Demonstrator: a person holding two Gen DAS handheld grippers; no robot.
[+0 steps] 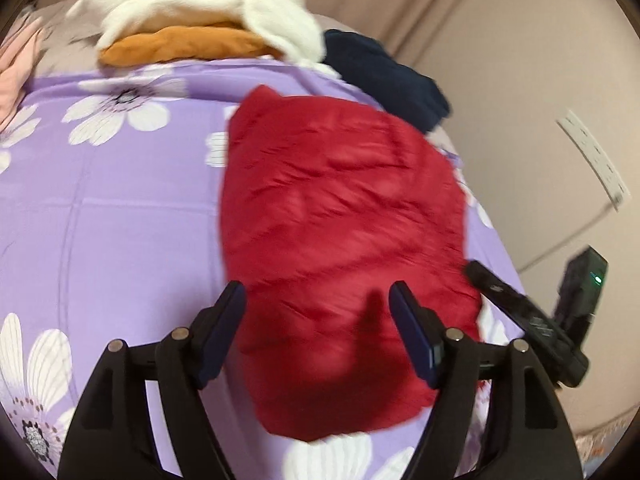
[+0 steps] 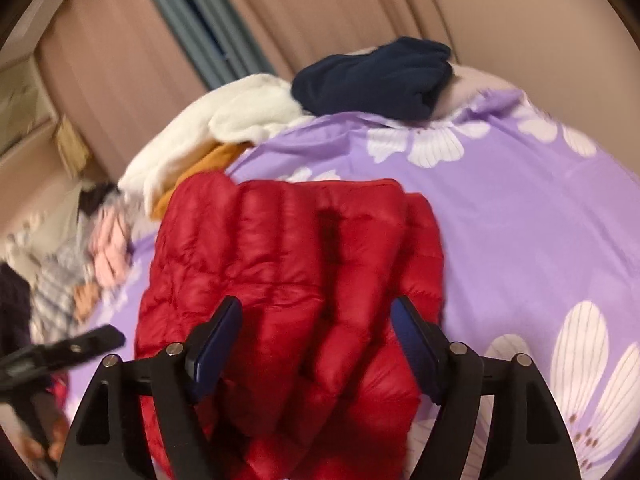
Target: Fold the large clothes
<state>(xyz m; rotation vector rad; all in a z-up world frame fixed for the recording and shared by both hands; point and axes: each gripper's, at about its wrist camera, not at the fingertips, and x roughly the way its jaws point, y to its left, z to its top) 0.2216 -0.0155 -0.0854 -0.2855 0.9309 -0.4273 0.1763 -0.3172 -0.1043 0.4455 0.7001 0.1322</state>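
Note:
A red quilted puffer jacket (image 1: pixel 344 216) lies folded into a thick bundle on the purple flowered bedsheet (image 1: pixel 120 208). My left gripper (image 1: pixel 318 292) hovers over the jacket's near end with its jaws open; nothing sits between the pads, and their shadow falls on the fabric. In the right wrist view the same jacket (image 2: pixel 288 264) runs away from me. My right gripper (image 2: pixel 317 306) stands open above it, pads clear of the cloth. One black finger (image 1: pixel 496 288) of the right gripper shows at the jacket's right edge, and a finger (image 2: pixel 96 340) of the left gripper shows at the lower left.
At the head of the bed lie a white fleece (image 1: pixel 192 4) over an orange garment (image 1: pixel 180 46), and a navy garment (image 1: pixel 384 76). Pink and striped clothes (image 2: pixel 100 256) are heaped at the left. Beige curtains (image 2: pixel 320 8) hang behind. The bed's edge (image 1: pixel 504 240) drops off at the right.

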